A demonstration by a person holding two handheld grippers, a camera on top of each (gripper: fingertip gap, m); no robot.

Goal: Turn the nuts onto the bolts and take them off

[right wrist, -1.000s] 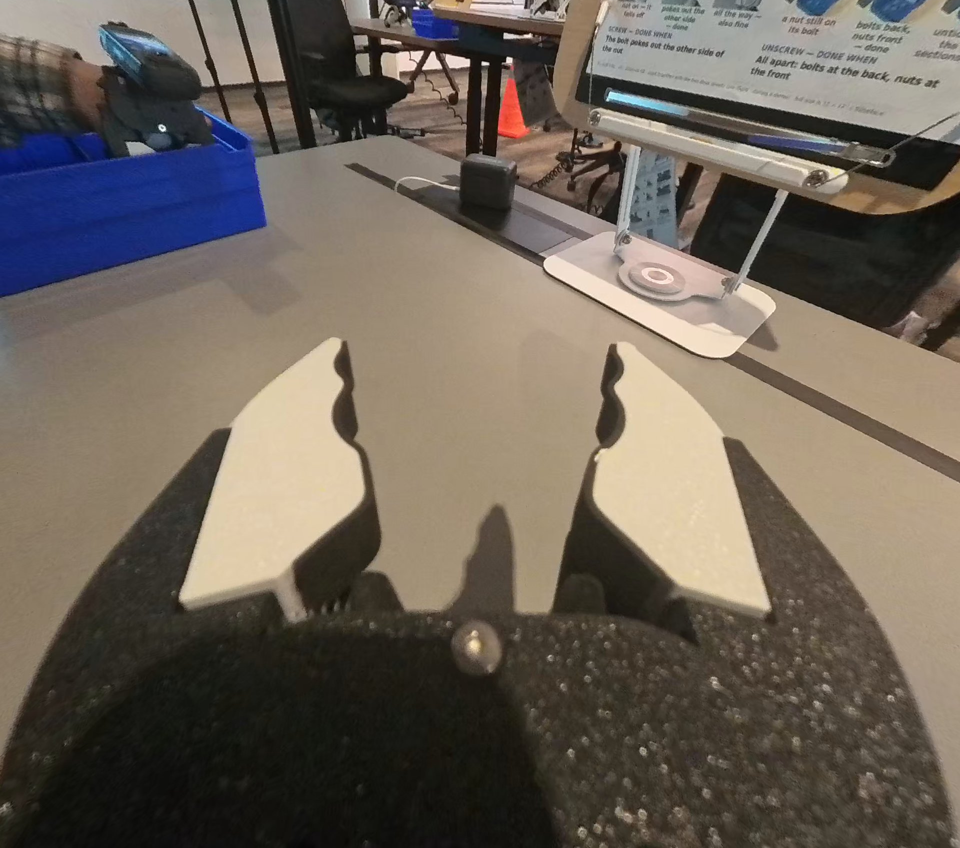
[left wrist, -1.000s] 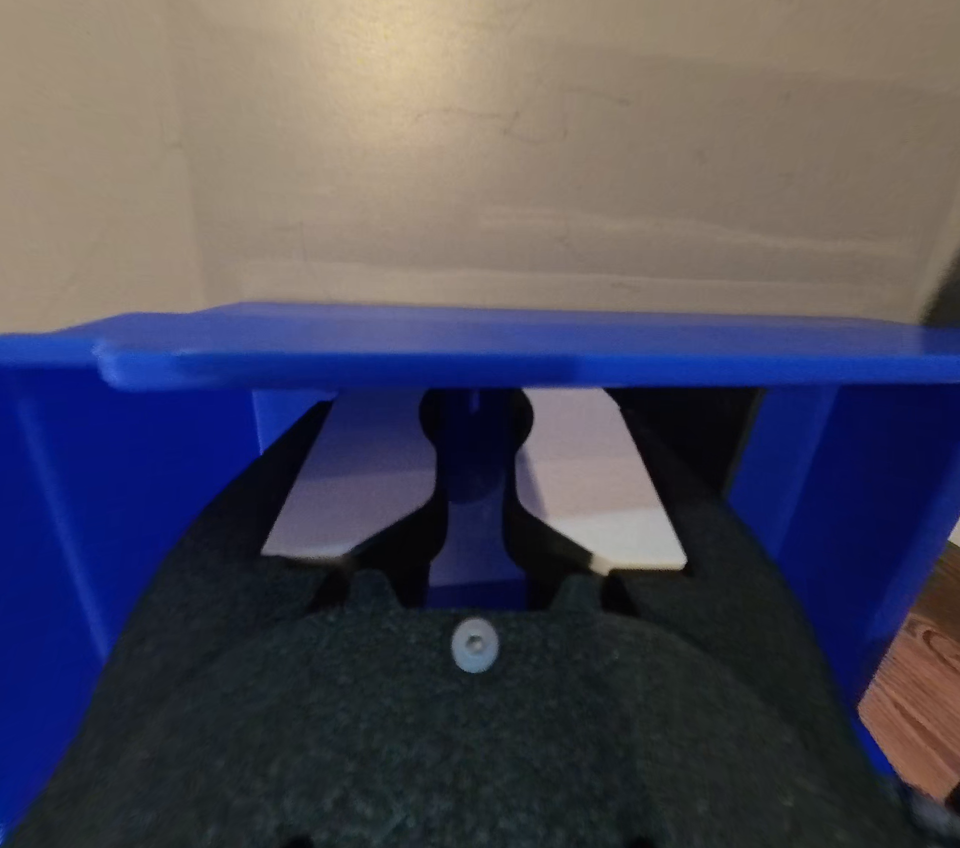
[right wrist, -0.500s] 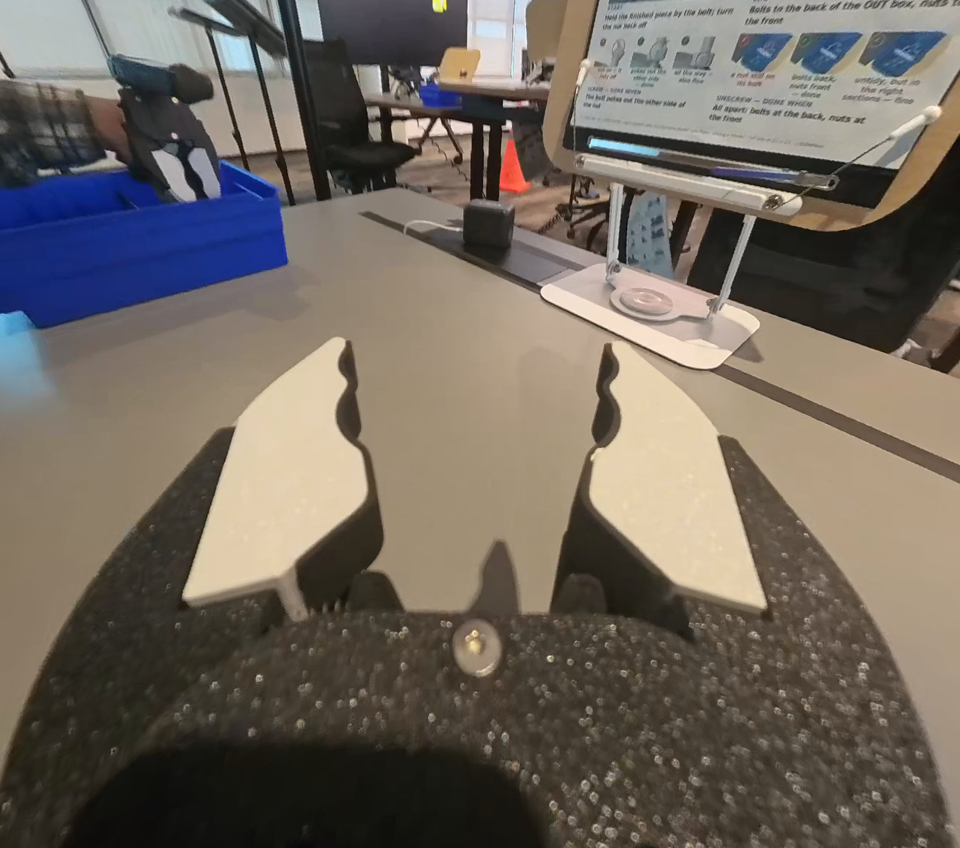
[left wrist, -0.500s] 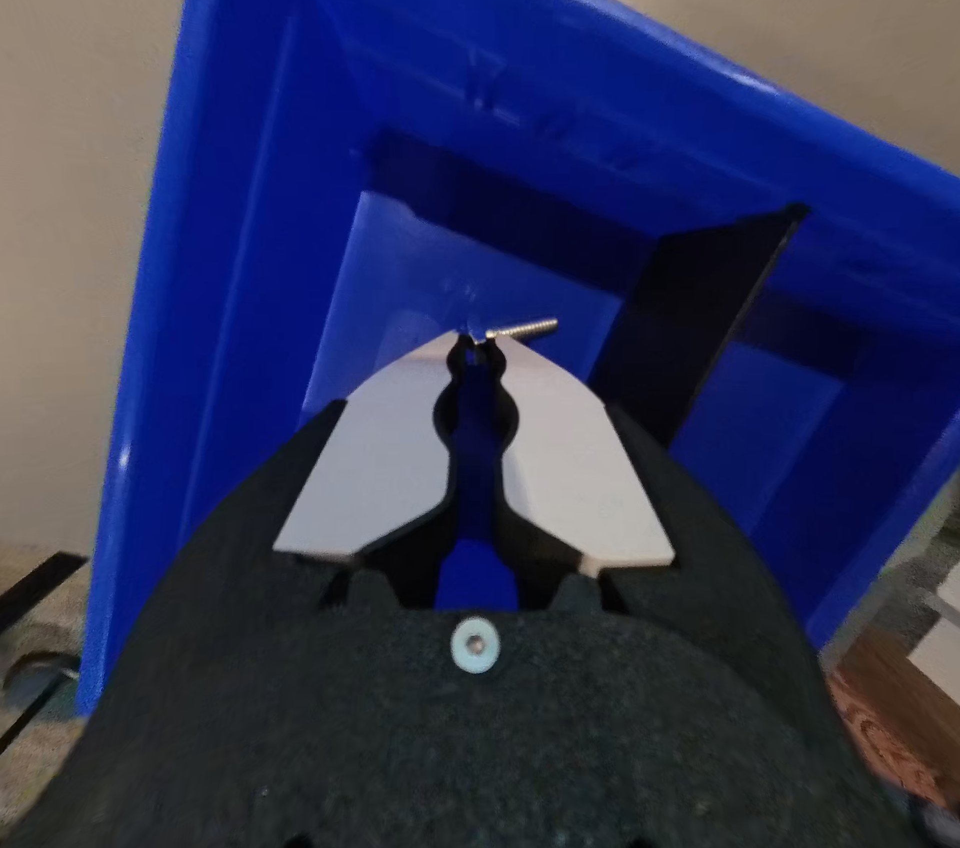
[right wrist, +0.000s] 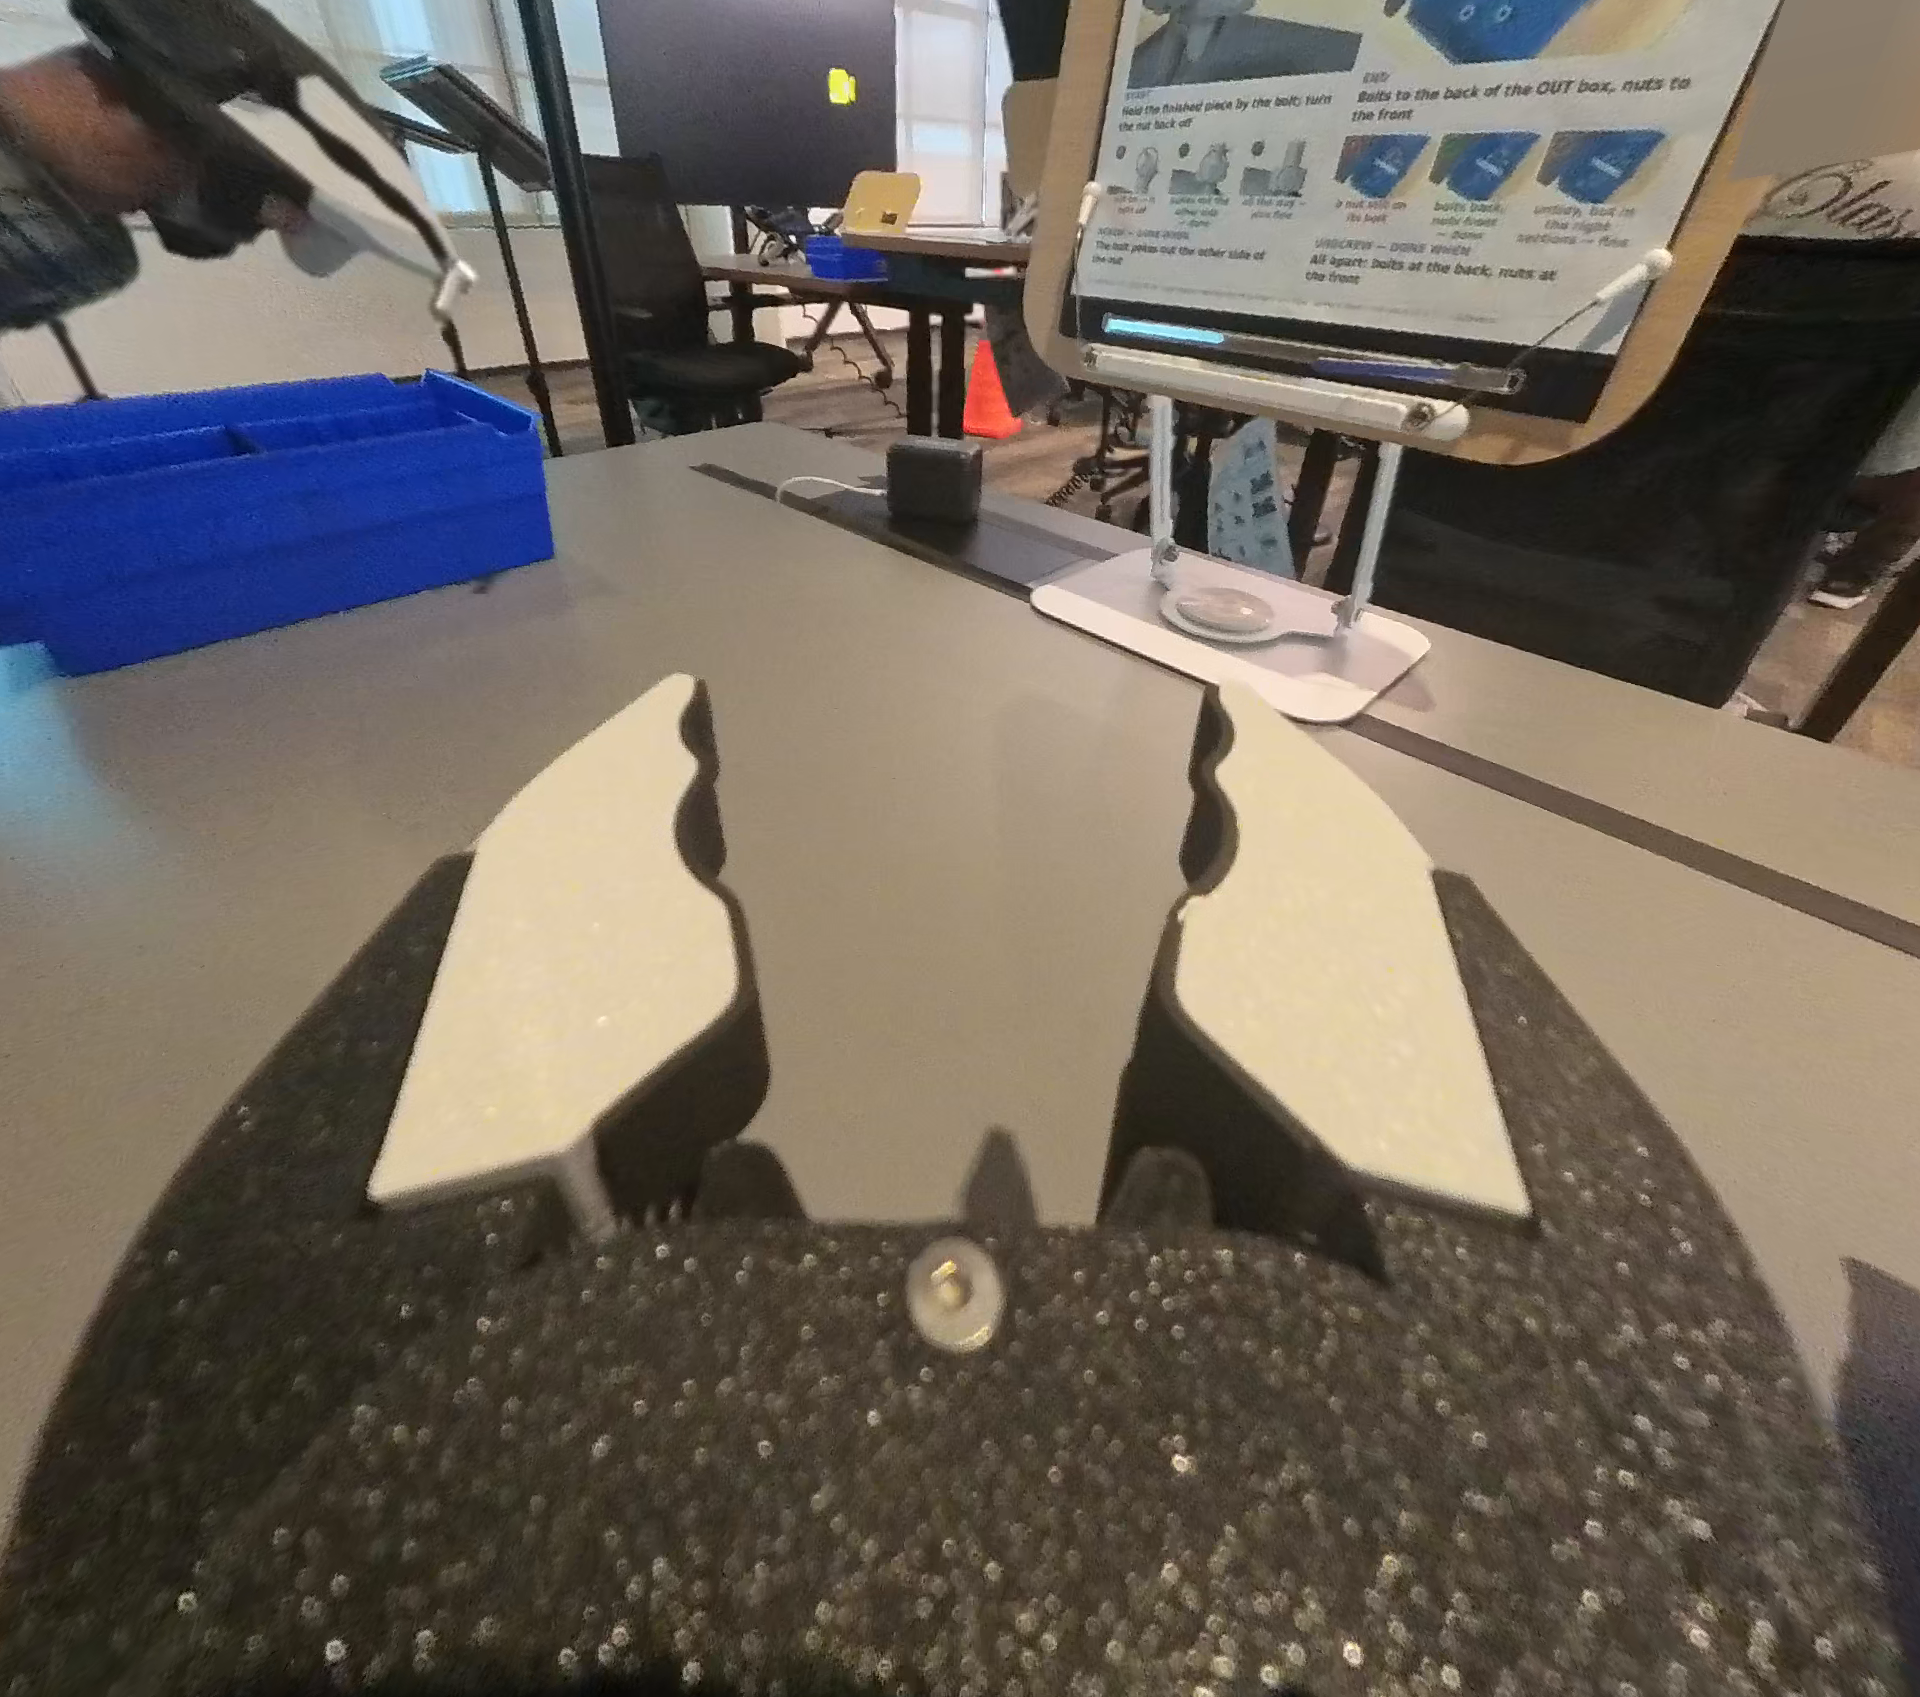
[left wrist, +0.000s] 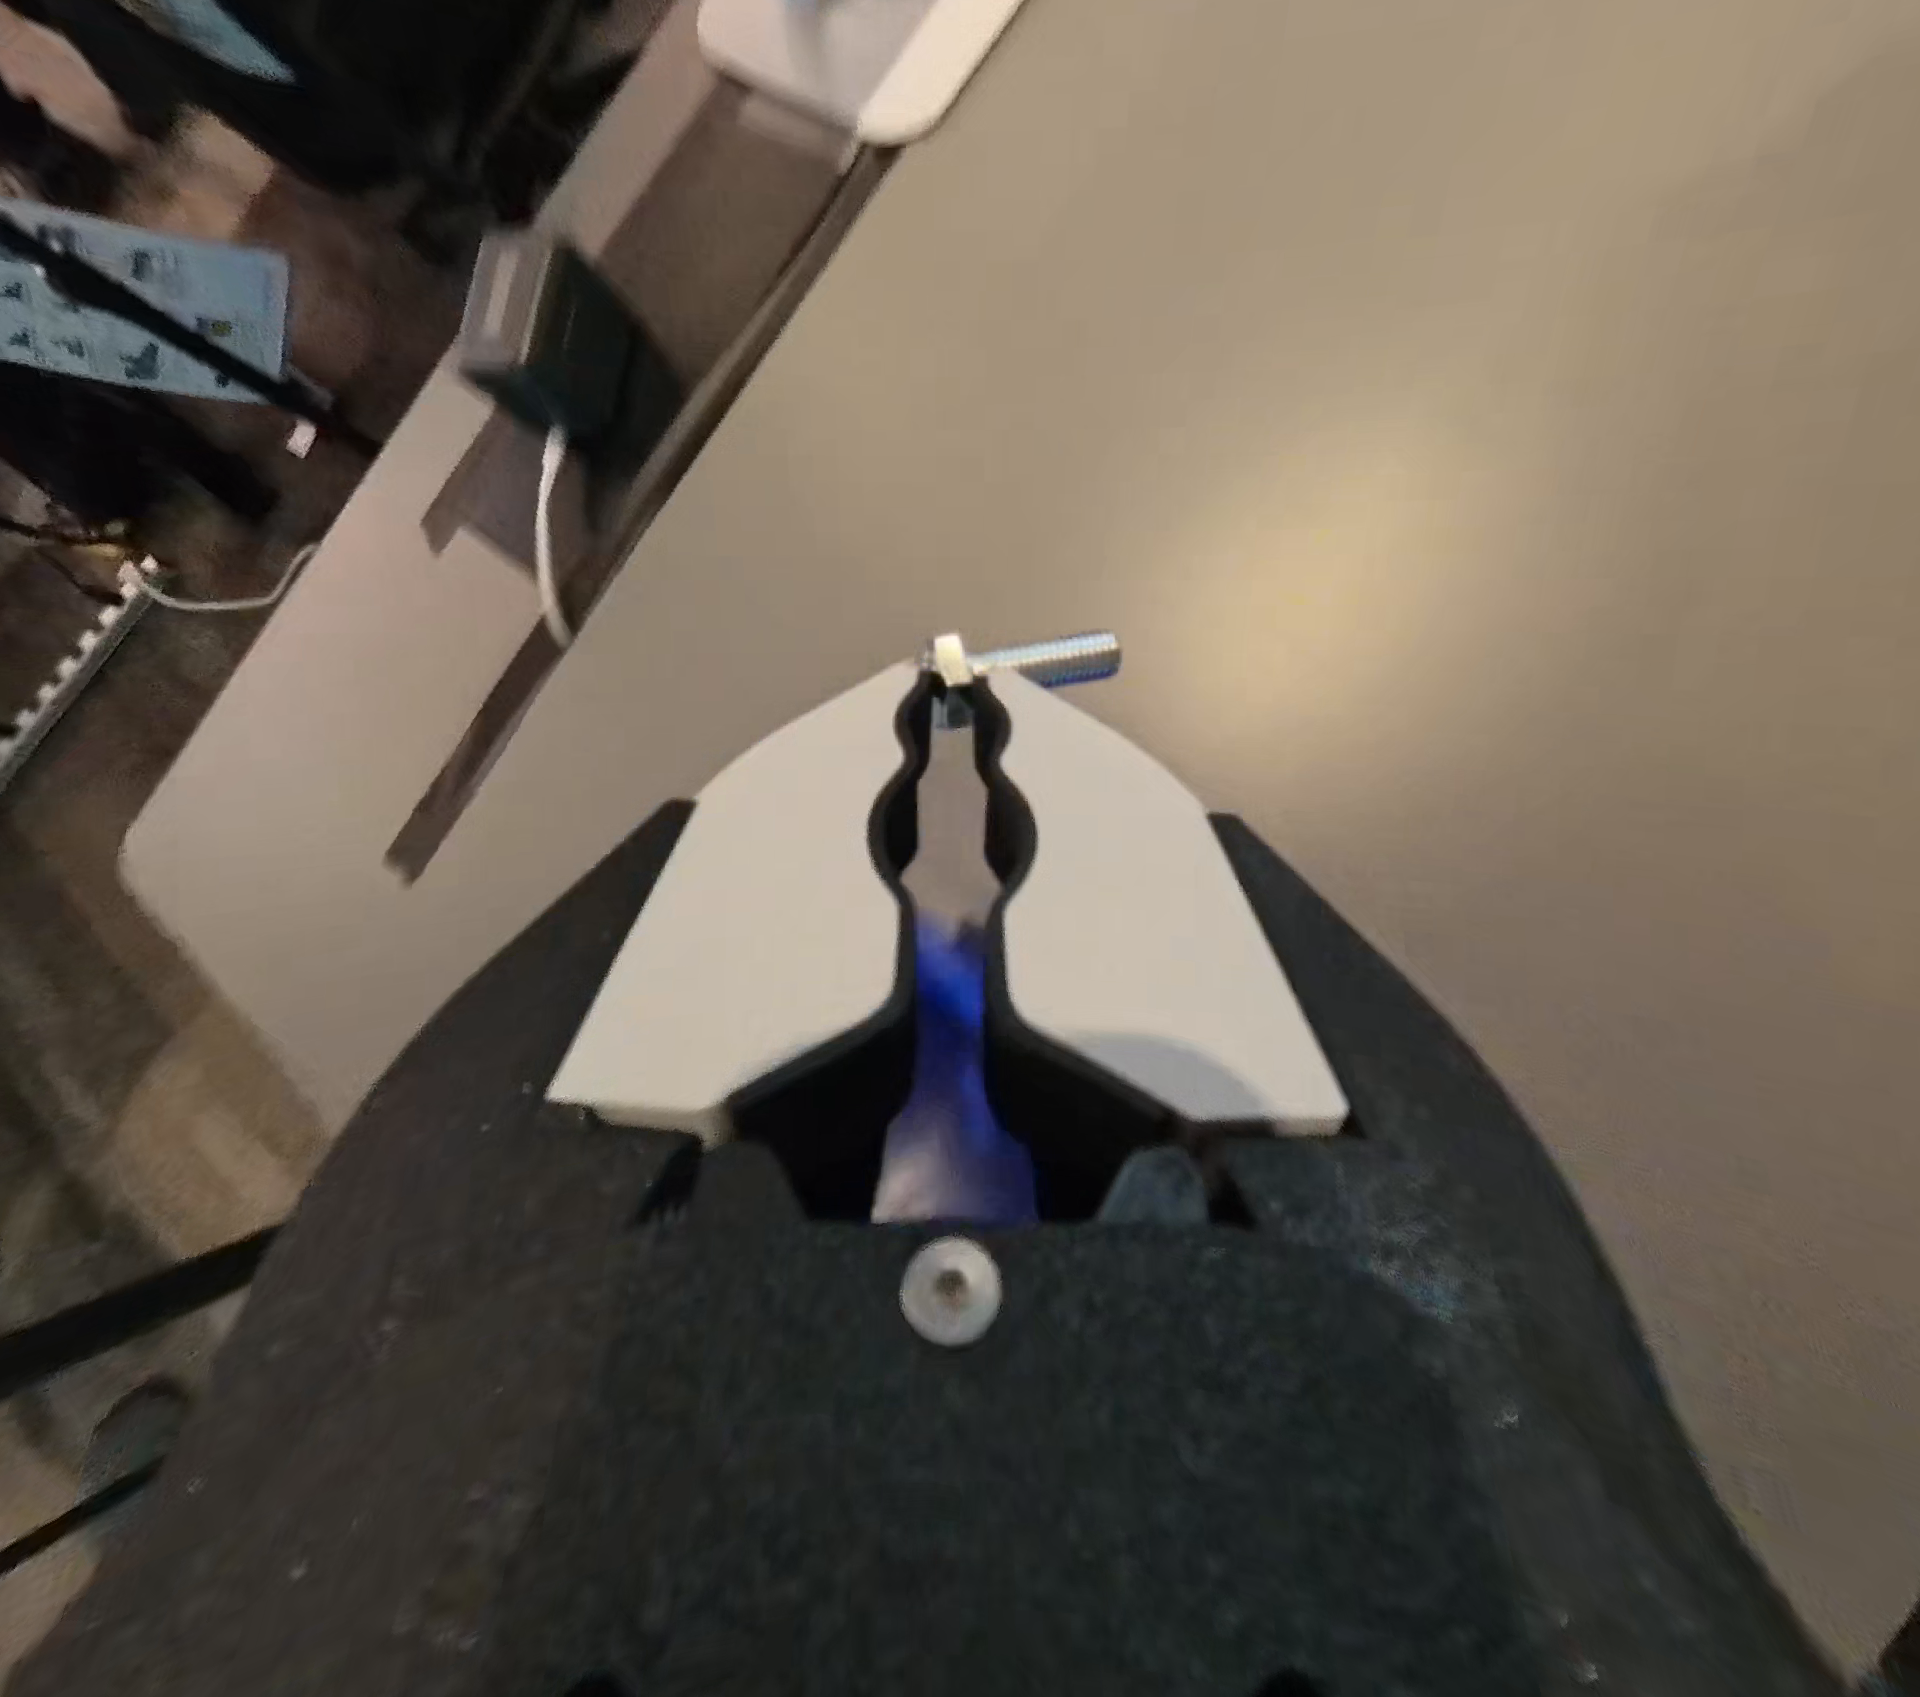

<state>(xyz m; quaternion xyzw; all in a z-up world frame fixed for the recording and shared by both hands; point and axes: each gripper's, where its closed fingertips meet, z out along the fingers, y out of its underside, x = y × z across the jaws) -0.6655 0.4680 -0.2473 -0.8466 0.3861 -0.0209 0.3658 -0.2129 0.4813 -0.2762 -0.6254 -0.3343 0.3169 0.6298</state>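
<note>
My left gripper [left wrist: 951,679] is shut on a silver bolt [left wrist: 1023,658], pinched by its head end at the fingertips. The threaded shank sticks out to the right, high above the grey table [left wrist: 1455,297]. In the right wrist view that left gripper [right wrist: 447,286] shows at the upper left, lifted above the blue box [right wrist: 270,494], with the bolt a small pale thing at its tips. My right gripper [right wrist: 951,712] is open and empty, low over the grey table [right wrist: 935,816]. I see no nut on its own.
The blue box has a divider and stands at the table's left. A tablet on a white stand [right wrist: 1236,619] shows an instruction page at the right. A small black charger block [right wrist: 933,478] with a white cable sits on a dark strip; it also shows in the left wrist view [left wrist: 561,359].
My left gripper has come up out of the blue box with the bolt and swung over the open table. My right gripper has stayed open and tilted up slightly.
</note>
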